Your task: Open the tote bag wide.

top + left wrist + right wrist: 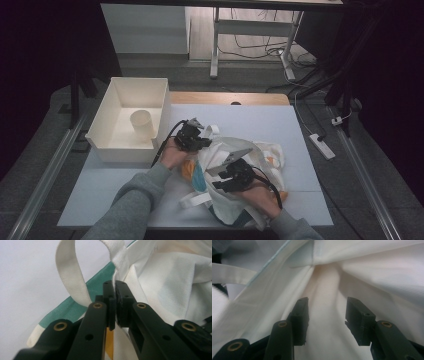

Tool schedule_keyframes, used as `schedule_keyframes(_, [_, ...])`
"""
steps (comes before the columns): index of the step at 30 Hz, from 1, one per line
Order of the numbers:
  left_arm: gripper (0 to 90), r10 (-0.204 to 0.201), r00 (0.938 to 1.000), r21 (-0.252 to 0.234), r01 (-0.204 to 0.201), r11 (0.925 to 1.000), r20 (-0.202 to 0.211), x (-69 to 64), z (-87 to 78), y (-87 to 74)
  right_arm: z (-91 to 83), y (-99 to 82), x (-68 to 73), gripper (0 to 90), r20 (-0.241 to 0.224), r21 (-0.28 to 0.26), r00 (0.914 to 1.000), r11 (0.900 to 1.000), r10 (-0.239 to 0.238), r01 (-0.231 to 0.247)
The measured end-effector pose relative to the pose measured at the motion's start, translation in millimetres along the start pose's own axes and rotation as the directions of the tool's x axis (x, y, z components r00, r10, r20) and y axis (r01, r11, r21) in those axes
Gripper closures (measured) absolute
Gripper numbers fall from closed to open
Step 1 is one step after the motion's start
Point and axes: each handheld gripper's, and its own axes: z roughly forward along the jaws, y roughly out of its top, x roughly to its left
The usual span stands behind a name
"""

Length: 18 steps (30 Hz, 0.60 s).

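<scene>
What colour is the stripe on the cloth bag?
Teal green stripe on the white cloth bag, clearest in the left gripper view.

Dark room, grey floor [40, 150], white desk legs [215, 45]

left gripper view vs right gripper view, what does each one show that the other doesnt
The left gripper view has the left gripper with its jaws shut on the tote bag at the edge where the handle strap is sewn on. It also shows the bag's green stripe and bare table surface.

The right gripper view has the right gripper with its jaws apart; pale fabric lies between them, unpinched, and a fold gathers just ahead.

Both look along black jaws at the same white bag, with a strap in frame.
</scene>
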Motion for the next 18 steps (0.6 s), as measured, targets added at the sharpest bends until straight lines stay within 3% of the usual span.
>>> schedule_keyframes(5, [86.1, 0.000, 1.0000, 0.001, 0.000, 1.0000, 0.002, 0.3, -0.4, -0.4, 16.1, 0.1, 2.1, 55.4, 0.016, 0.060, 0.9999, 0.9982, -0.002, 0.001])
schedule_keyframes(8, [86.1, 0.003, 1.0000, 0.003, -0.003, 1.0000, 0.001, 0.1, -0.3, -0.6, 20.7, -1.6, 3.6, 65.7, 0.018, 0.078, 0.9998, 0.9970, -0.010, 0.009])
schedule_keyframes(10, [86.1, 0.002, 1.0000, 0.003, -0.002, 1.0000, 0.001, 0.1, -0.2, -0.6, 22.4, -2.5, 4.5, 77.3, 0.027, 0.083, 0.9994, 0.9964, -0.022, 0.020])
schedule_keyframes(12, [86.1, 0.001, 1.0000, 0.004, -0.001, 1.0000, 0.001, 0.7, -0.1, -0.7, 22.1, -3.7, 6.2, 86.1, 0.039, 0.074, 0.9982, 0.9964, -0.045, 0.042])
schedule_keyframes(14, [86.1, -0.003, 1.0000, 0.002, 0.003, 1.0000, 0.002, 1.3, 0.1, -0.9, 19.4, -3.7, 9.1, 88.4, 0.053, 0.060, 0.9962, 0.9960, -0.069, 0.066])
schedule_keyframes(18, [86.2, -0.010, 0.9999, 0.000, 0.010, 0.9999, 0.010, 2.5, 0.4, -1.1, 8.3, -2.9, 12.5, 89.2, 0.026, 0.031, 0.9965, 0.9964, -0.080, 0.079])
